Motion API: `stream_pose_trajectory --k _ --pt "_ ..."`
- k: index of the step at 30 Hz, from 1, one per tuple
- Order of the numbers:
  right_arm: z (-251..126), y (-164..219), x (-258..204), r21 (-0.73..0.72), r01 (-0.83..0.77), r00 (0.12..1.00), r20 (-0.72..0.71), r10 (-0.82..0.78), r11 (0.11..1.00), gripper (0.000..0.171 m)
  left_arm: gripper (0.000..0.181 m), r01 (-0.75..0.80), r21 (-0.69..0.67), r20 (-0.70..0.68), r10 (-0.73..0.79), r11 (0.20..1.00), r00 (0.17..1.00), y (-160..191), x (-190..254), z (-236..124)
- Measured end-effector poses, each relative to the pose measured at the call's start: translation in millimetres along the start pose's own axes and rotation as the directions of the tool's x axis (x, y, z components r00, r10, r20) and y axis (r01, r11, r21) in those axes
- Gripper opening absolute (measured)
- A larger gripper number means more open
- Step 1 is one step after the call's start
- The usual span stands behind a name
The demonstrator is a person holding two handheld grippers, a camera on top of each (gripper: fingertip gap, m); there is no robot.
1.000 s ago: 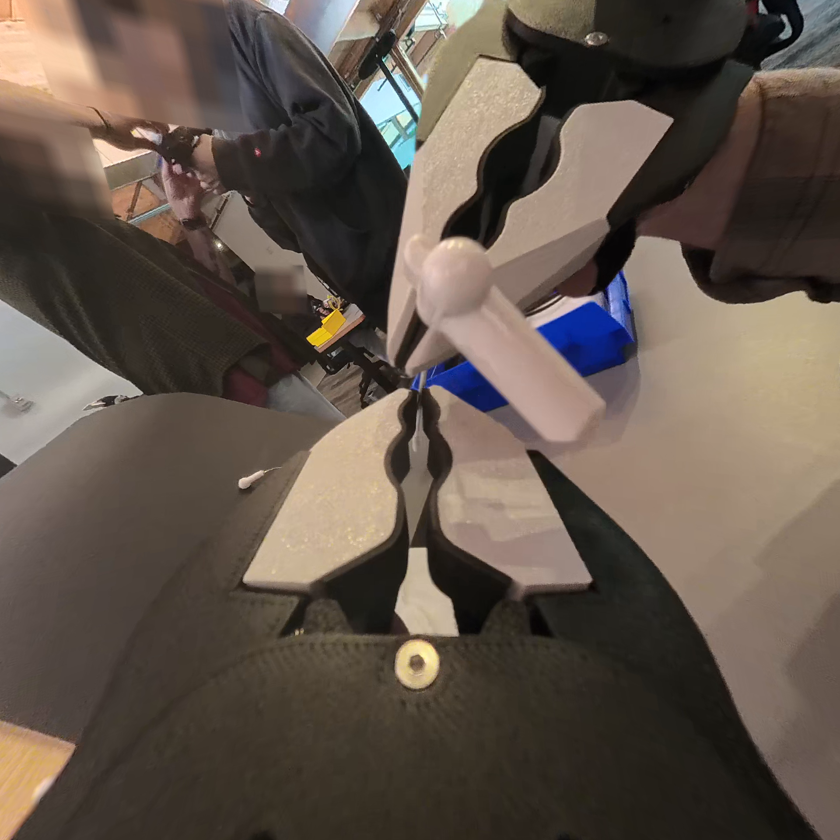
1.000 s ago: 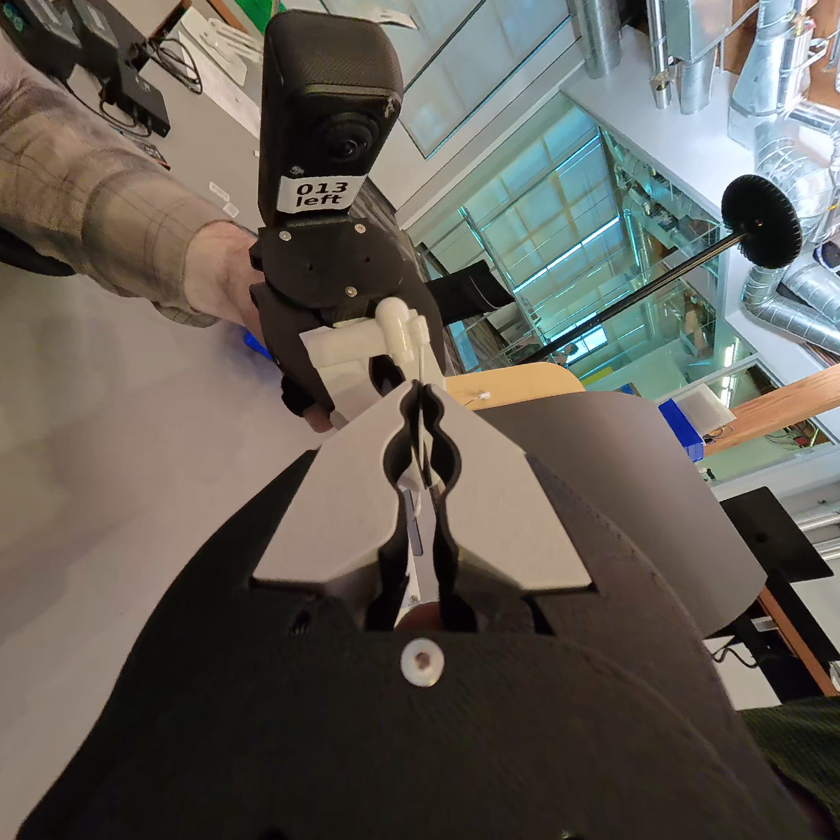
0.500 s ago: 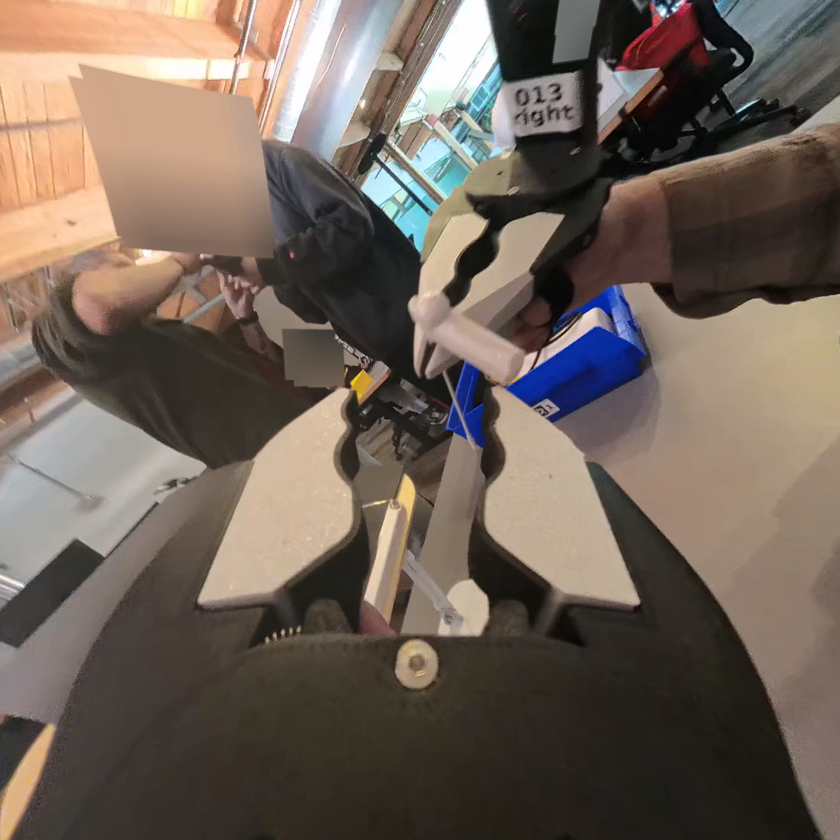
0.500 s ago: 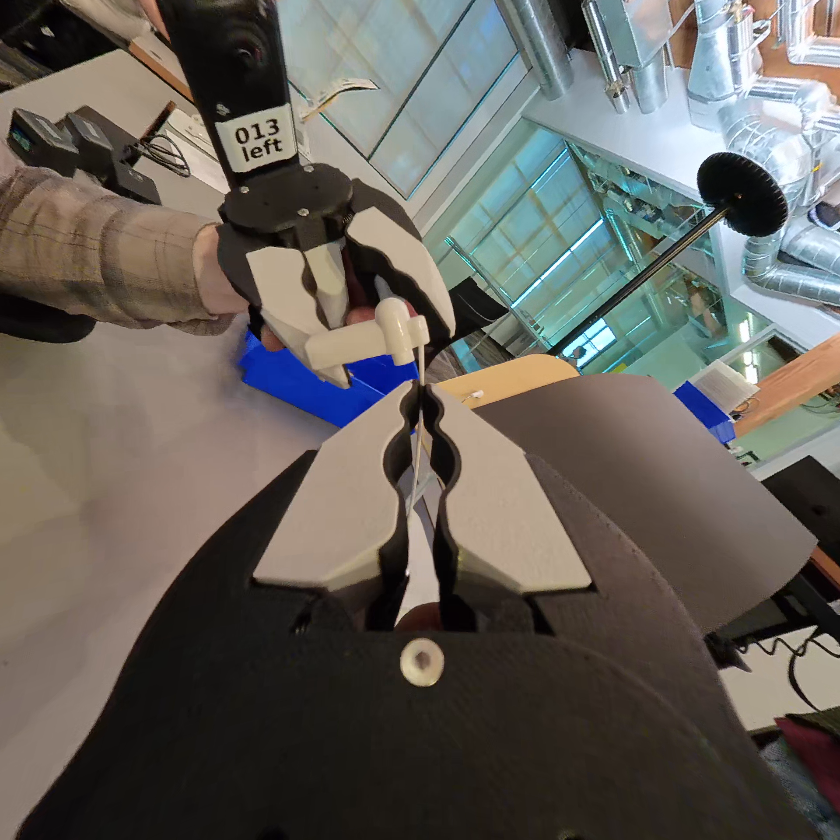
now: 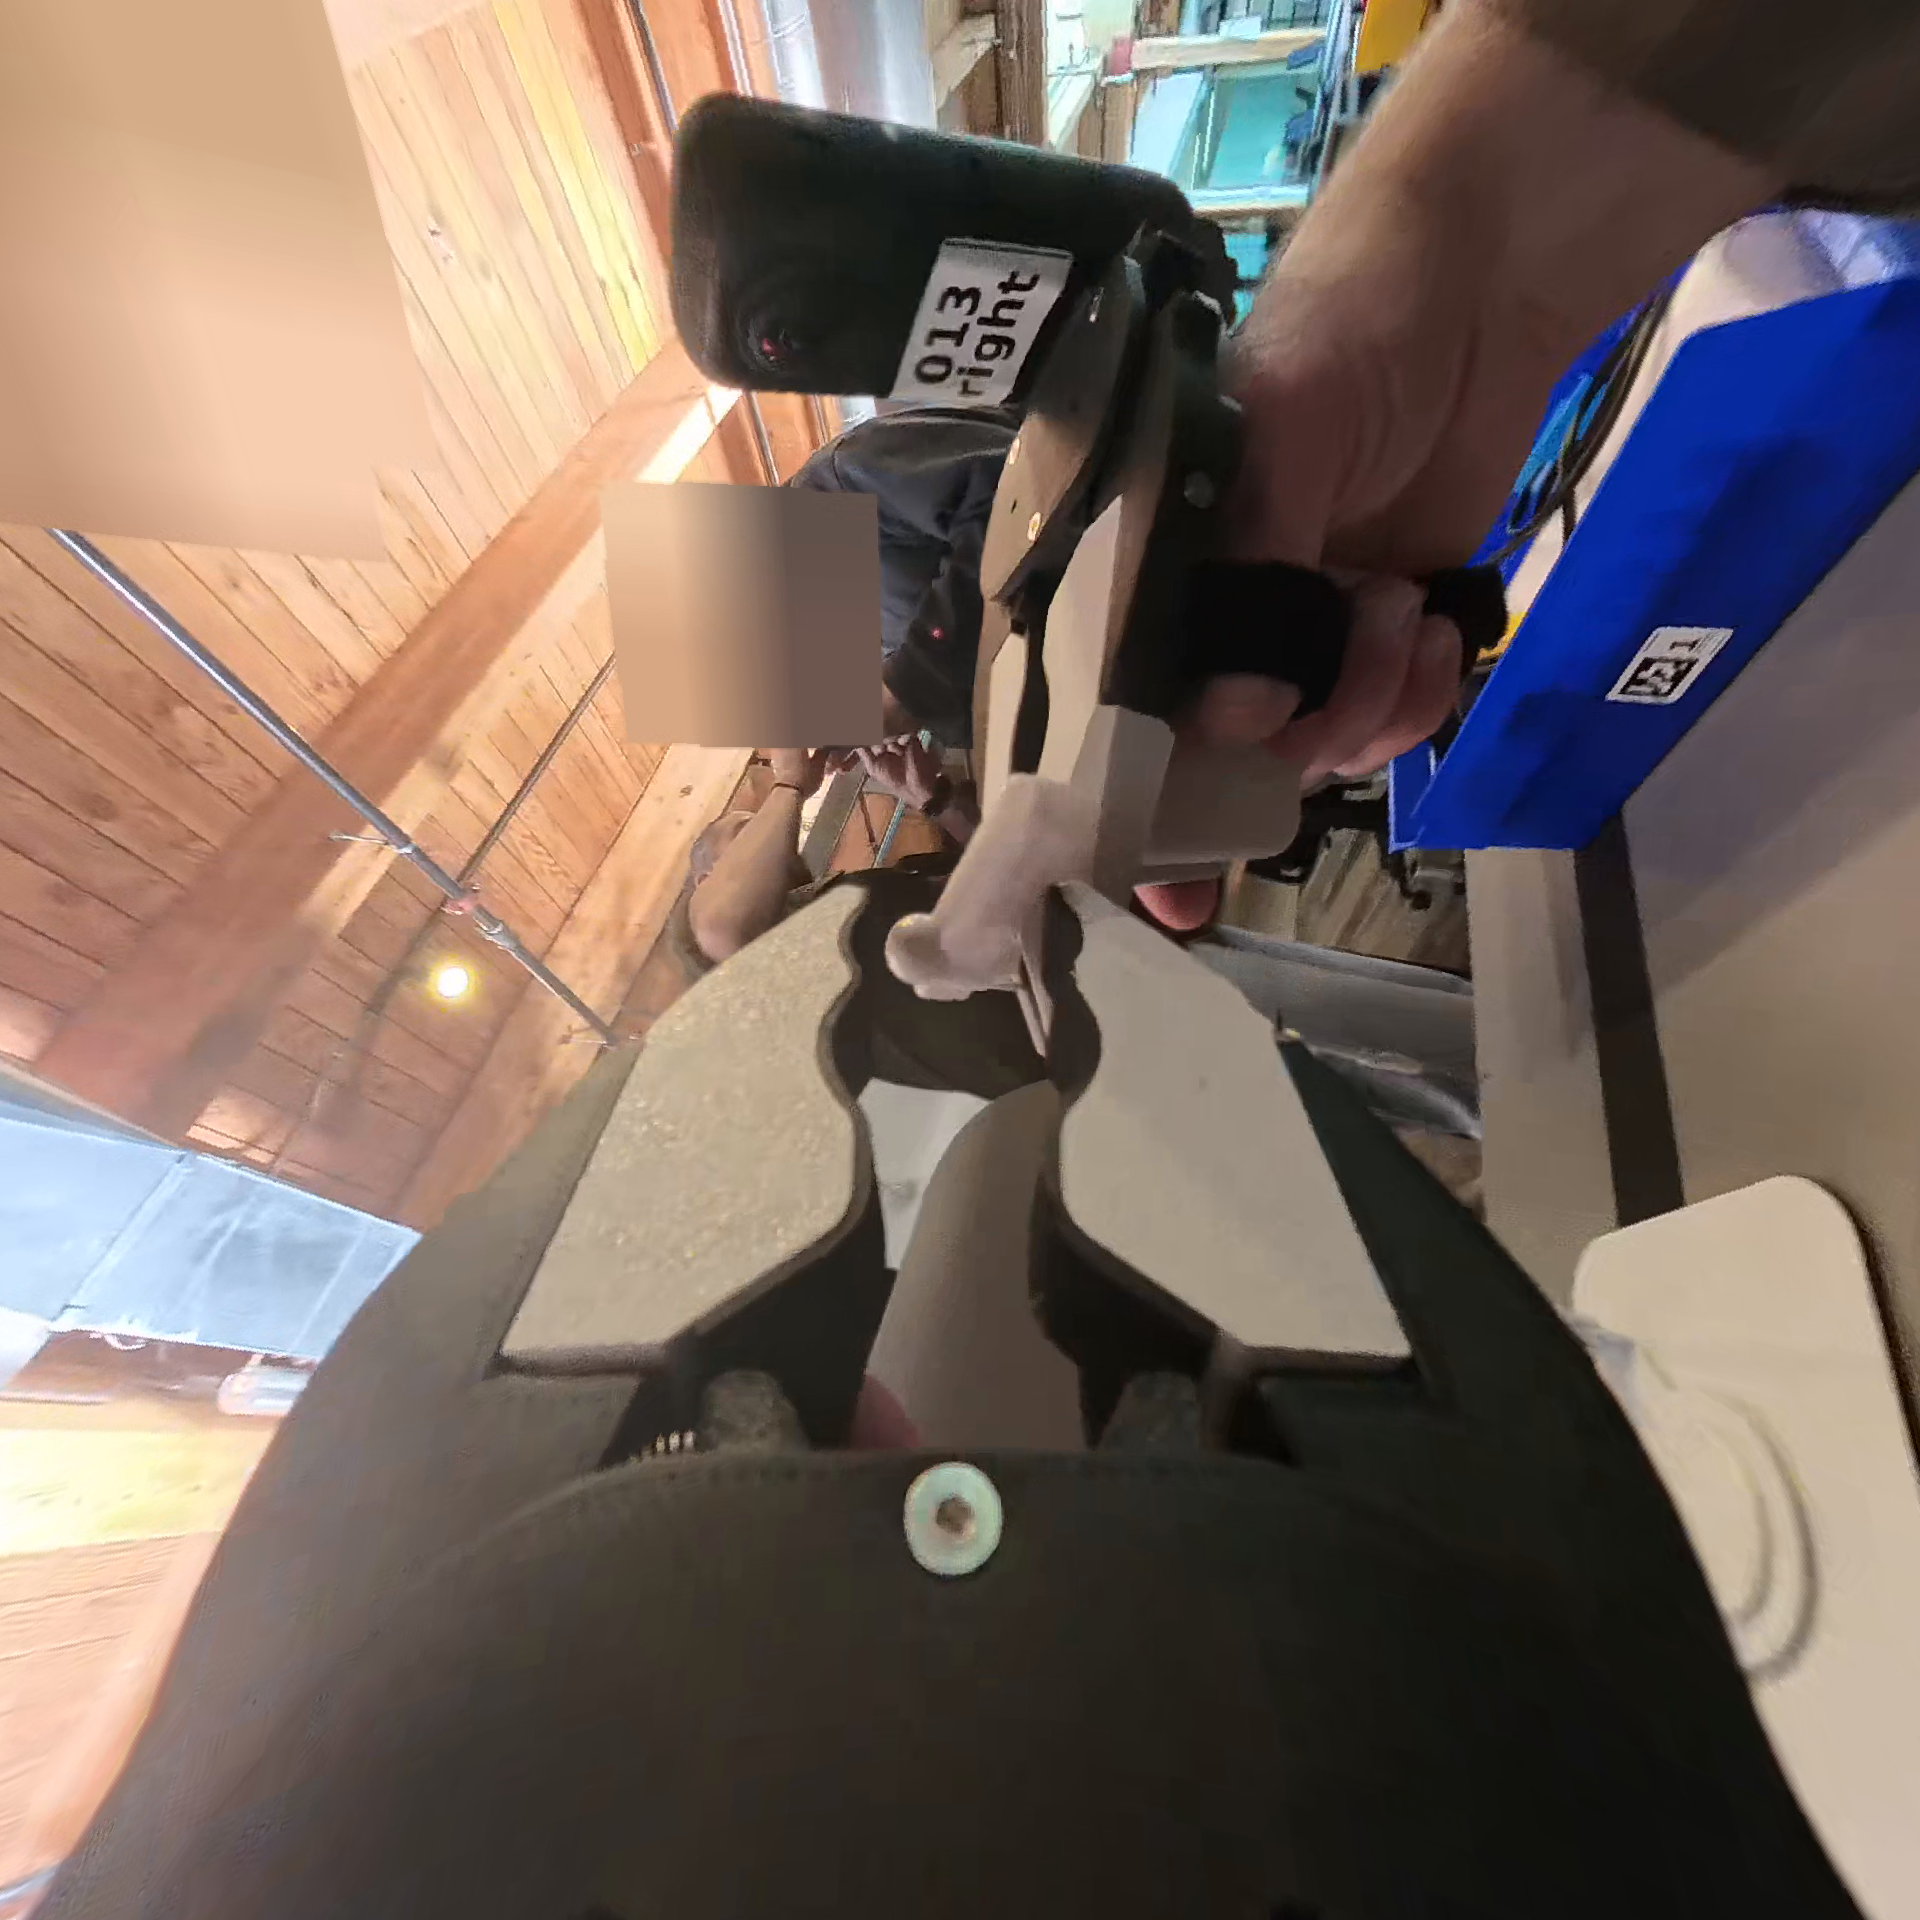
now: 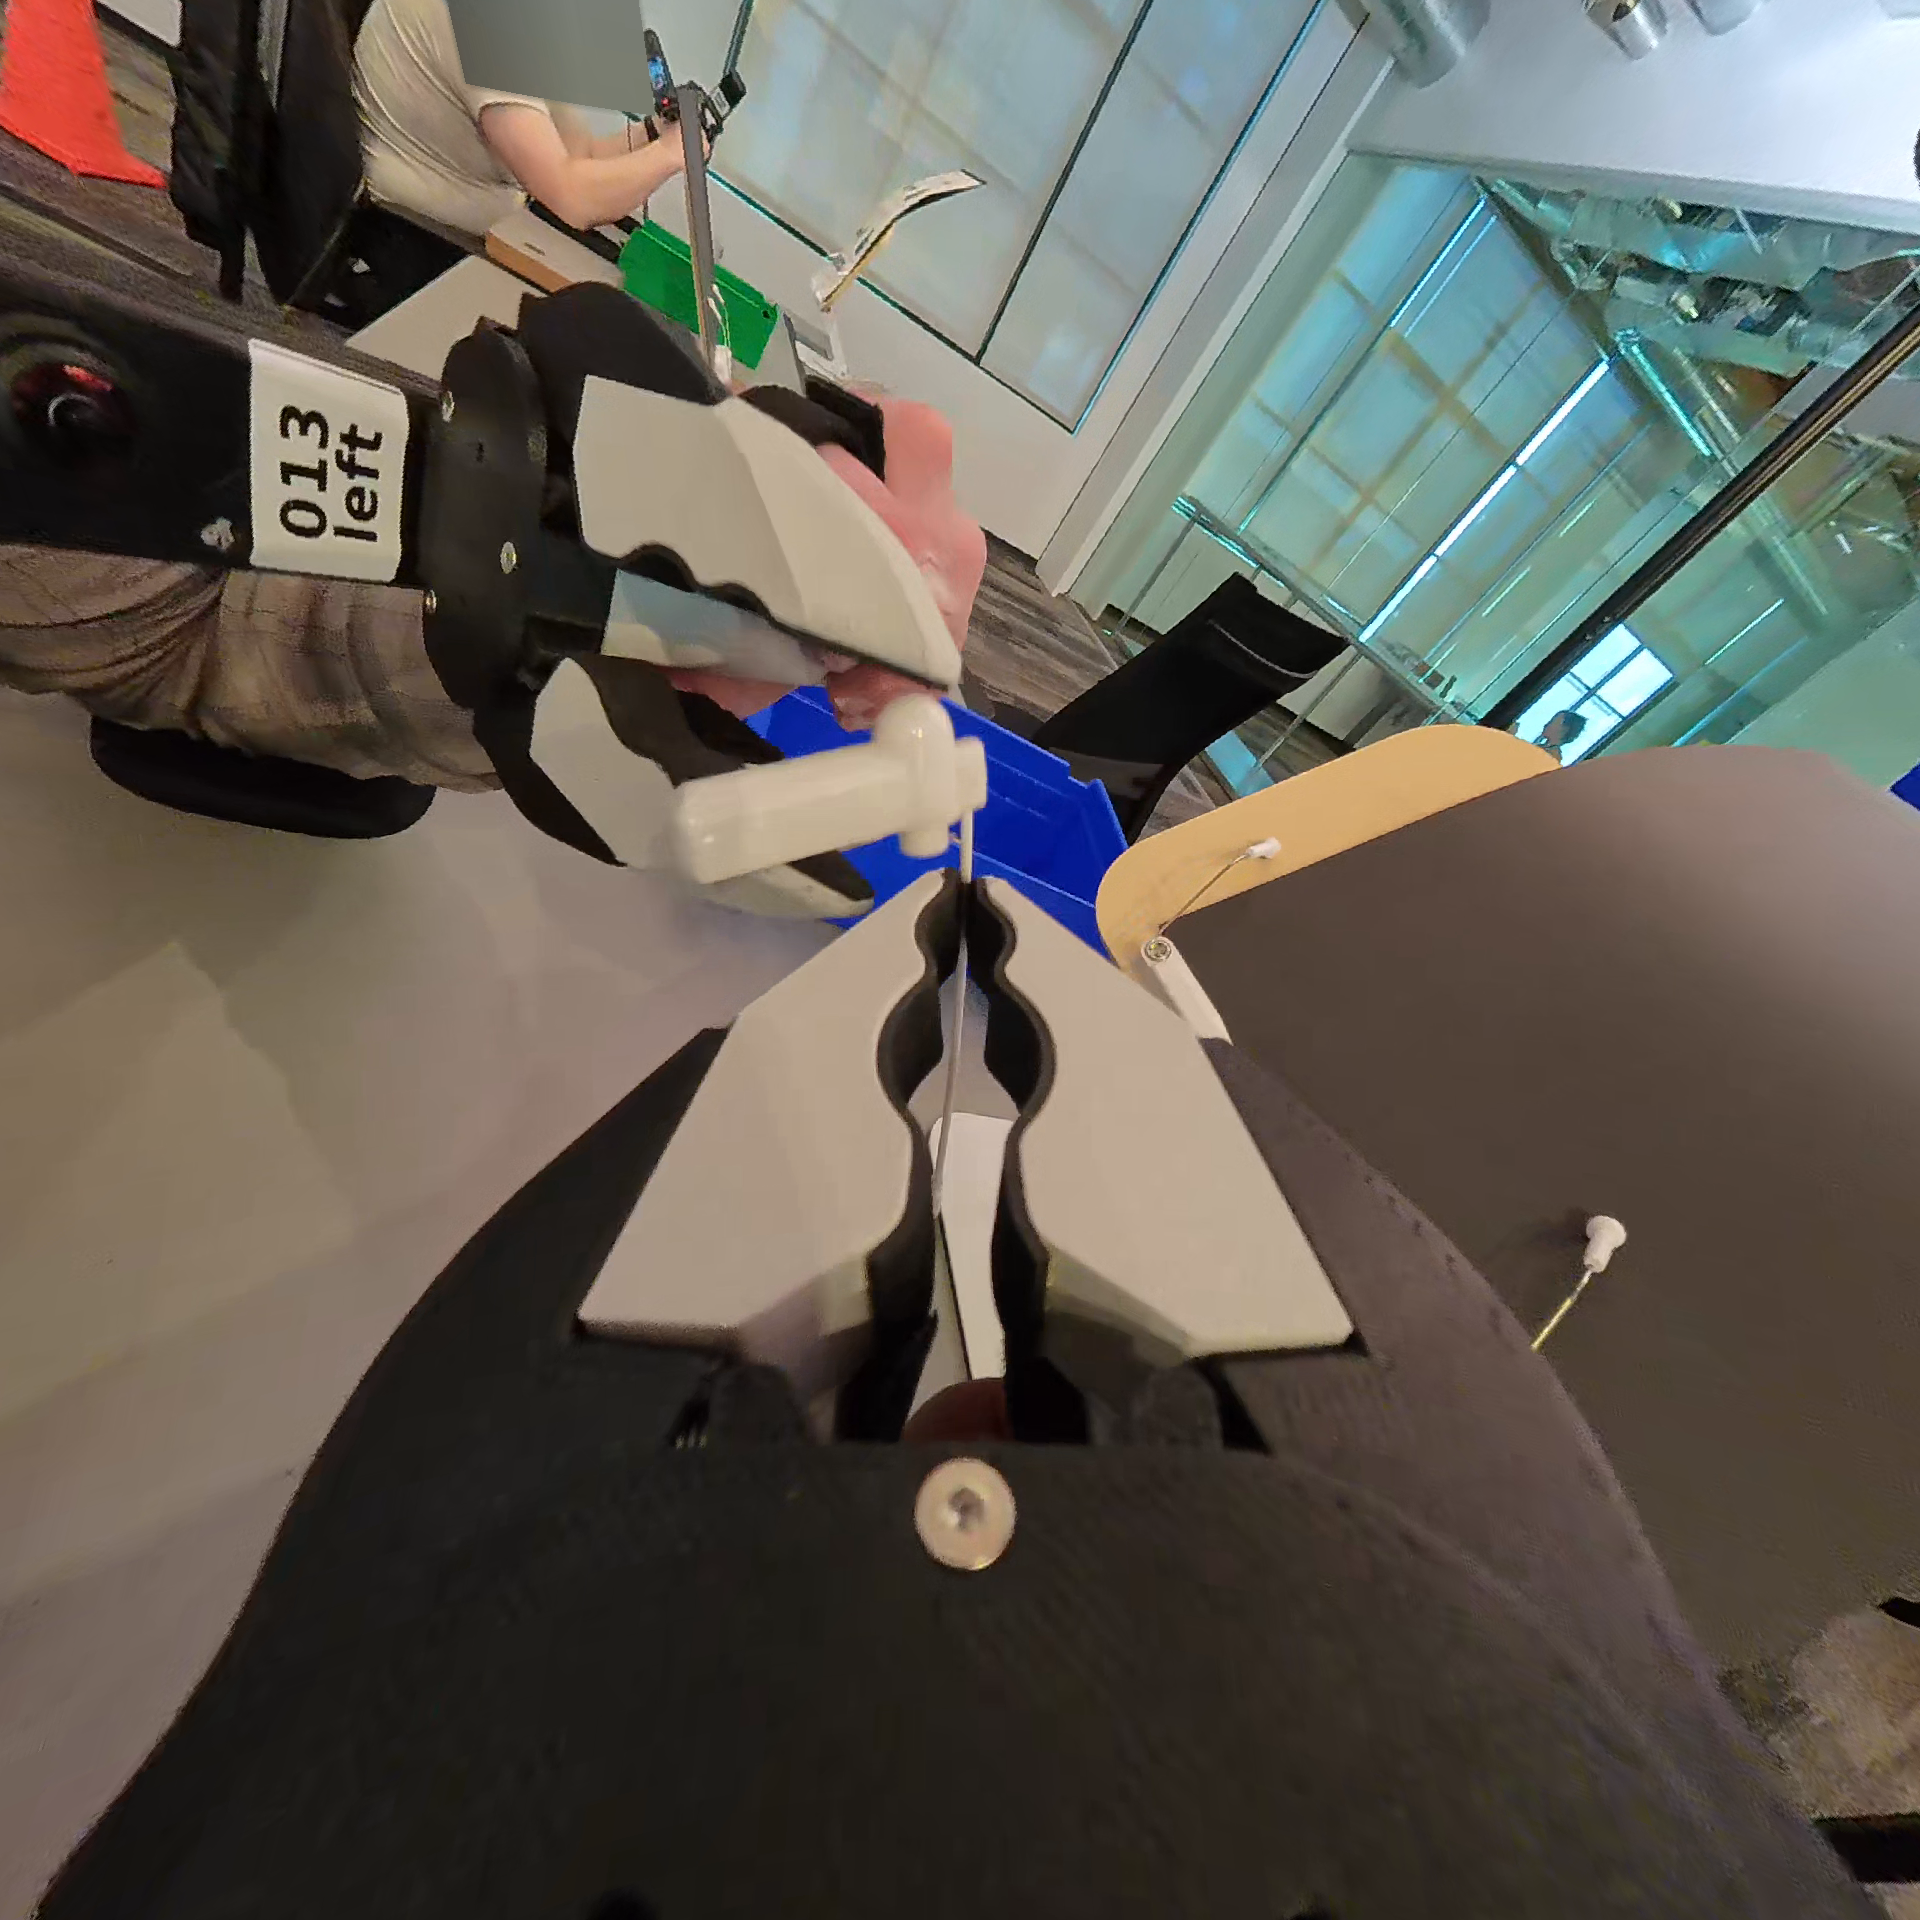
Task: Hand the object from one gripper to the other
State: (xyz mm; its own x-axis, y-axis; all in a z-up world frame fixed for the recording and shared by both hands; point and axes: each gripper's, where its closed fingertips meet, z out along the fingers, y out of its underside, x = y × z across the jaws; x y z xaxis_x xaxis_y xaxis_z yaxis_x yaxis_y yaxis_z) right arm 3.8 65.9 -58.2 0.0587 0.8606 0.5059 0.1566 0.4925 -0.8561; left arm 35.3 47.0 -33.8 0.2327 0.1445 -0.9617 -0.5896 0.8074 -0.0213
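The object is a white plastic T-shaped piece [image 6: 821, 800] on a thin stiff stem [image 6: 954, 1039]. My right gripper [image 6: 966, 894] is shut on the stem, and the white piece sticks out past its tips. My left gripper [image 6: 888, 790] is open, with one finger above the white piece and one below it. In the left wrist view the white piece [image 5: 961, 925] lies blurred between the tips of my open left gripper [image 5: 956, 914], close to its right finger. The right gripper [image 5: 1039, 862] comes in from above, held by a hand.
A blue bin [image 6: 1029, 821] stands on the grey table [image 6: 208, 1091] behind the grippers; it also shows in the left wrist view [image 5: 1662, 582]. A black and tan chair back [image 6: 1558, 1039] is at right. A white pad [image 5: 1745, 1351] lies on the table. People are behind. Only a small space, under 4 cm, lies between the two pairs of fingers.
My left gripper was shut on the stem a second ago. It opened and turned, and its jaws now straddle the white piece. My right gripper stays shut on the stem.
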Motion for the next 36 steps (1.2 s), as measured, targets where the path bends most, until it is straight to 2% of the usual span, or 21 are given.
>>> stream_pose_trajectory --k 3,7,10,13,16,20,23,27,31,34,36 --pt "2.7 1.8 -0.6 -0.005 -0.013 1.000 0.004 0.013 1.000 0.000 0.015 -0.055 -0.003 0.024 0.055 0.998 0.998 -1.4 0.5 -0.1" --pt "6.4 4.5 -1.6 -0.011 -0.031 0.999 0.011 0.031 0.999 0.000 0.014 -0.102 -0.020 0.039 0.103 0.995 0.994 0.6 2.7 1.5" --pt "7.6 5.1 -0.1 -0.011 -0.038 0.999 0.003 0.038 0.999 0.000 0.014 -0.083 -0.029 0.044 0.084 0.996 0.995 2.4 1.0 1.8" --pt "7.5 4.2 2.1 -0.001 -0.046 0.999 -0.009 0.046 0.999 0.000 0.014 -0.001 -0.030 0.051 0.003 1.000 0.999 4.9 -5.0 1.3" --pt "5.6 2.8 2.7 0.005 -0.038 0.999 -0.009 0.038 0.999 0.015 0.014 0.093 -0.040 0.040 -0.092 0.995 0.995 10.4 -9.7 1.1" --pt "-1.3 1.6 4.5 -0.010 0.017 1.000 -0.025 -0.017 1.000 0.024 0.014 0.331 -0.041 -0.017 -0.332 0.943 0.943 19.2 -13.9 1.1" --pt "-9.1 -4.7 5.9 -0.007 0.074 0.996 -0.044 -0.075 0.997 0.024 0.014 0.564 -0.037 -0.076 -0.565 0.825 0.822 27.7 -18.2 0.3" --pt "-19.3 -24.5 11.9 0.070 0.093 0.992 -0.090 -0.087 0.993 0.020 0.013 0.839 -0.041 -0.199 -0.828 0.542 0.525 35.1 -20.4 -1.5" --pt "-24.0 -36.3 15.1 0.144 0.060 0.994 -0.099 -0.046 0.988 0.017 0.013 0.944 -0.079 -0.315 -0.906 0.322 0.283 34.1 -12.7 -1.9" --pt "-20.3 -38.9 17.3 0.173 0.039 0.994 -0.109 -0.020 0.984 0.017 0.013 0.966 -0.124 -0.387 -0.908 0.225 0.162 27.5 -2.1 -0.8" --pt "-15.6 -36.5 17.9 0.168 0.022 0.994 -0.110 -0.003 0.986 0.018 0.013 0.970 -0.148 -0.406 -0.907 0.191 0.117 24.8 4.4 0.9"
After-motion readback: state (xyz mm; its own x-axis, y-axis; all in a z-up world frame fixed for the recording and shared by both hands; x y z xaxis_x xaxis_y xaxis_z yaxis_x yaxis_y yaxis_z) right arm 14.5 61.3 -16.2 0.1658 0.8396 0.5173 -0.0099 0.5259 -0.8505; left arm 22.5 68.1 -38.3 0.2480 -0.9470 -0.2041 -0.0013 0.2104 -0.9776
